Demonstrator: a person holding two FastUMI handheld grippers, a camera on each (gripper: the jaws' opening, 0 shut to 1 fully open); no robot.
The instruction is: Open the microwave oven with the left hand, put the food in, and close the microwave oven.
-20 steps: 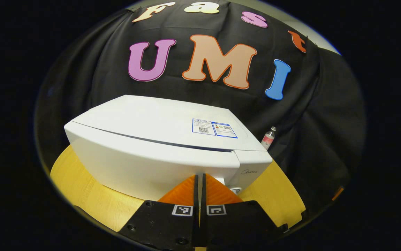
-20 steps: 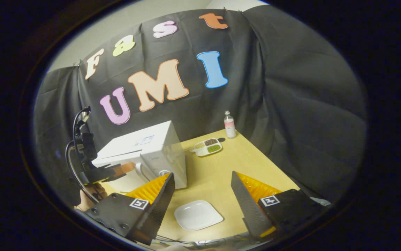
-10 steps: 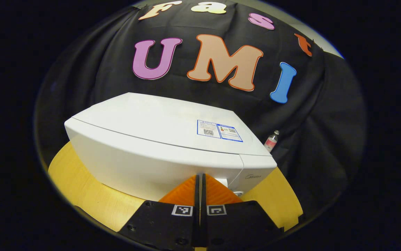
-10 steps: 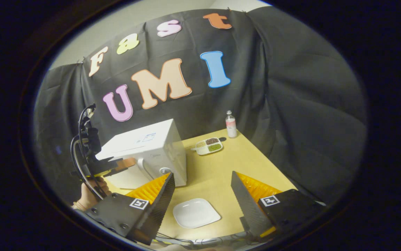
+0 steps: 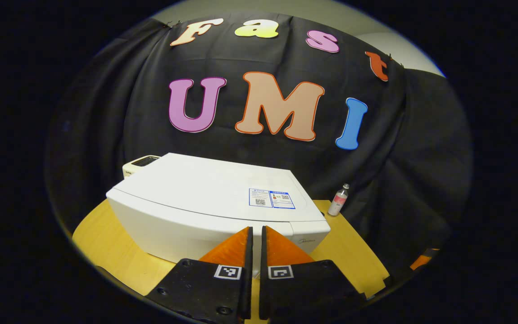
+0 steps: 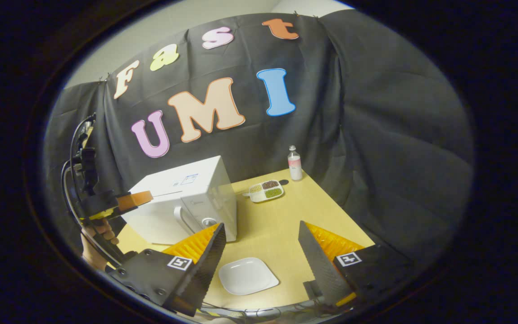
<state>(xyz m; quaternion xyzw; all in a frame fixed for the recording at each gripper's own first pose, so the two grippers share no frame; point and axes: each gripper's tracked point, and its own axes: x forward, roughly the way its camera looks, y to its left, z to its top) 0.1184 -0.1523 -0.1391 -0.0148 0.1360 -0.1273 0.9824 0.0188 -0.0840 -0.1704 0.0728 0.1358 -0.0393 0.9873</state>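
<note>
The white microwave (image 5: 205, 202) stands on the wooden table with its door closed; its handle (image 6: 179, 217) faces the table's front. My left gripper (image 5: 256, 229) hovers a little in front of and above the door, shut with nothing between its fingers. In the right gripper view a hand (image 6: 99, 231) holds the left gripper (image 6: 135, 200) off the microwave's left front corner. A divided tray of food (image 6: 265, 190) lies to the right of the microwave. My right gripper (image 6: 261, 227) is open above an empty white plate (image 6: 248, 275).
A small bottle (image 6: 293, 163) stands at the table's back edge near the cloth wall, also seen as the bottle (image 5: 339, 200). A small white device (image 5: 141, 162) sits behind the microwave. Bare tabletop (image 6: 286, 216) lies between plate and food tray.
The microwave door, slightly ajar a second ago, has closed. My left gripper has since pulled back and risen away from the door. The right gripper has barely moved.
</note>
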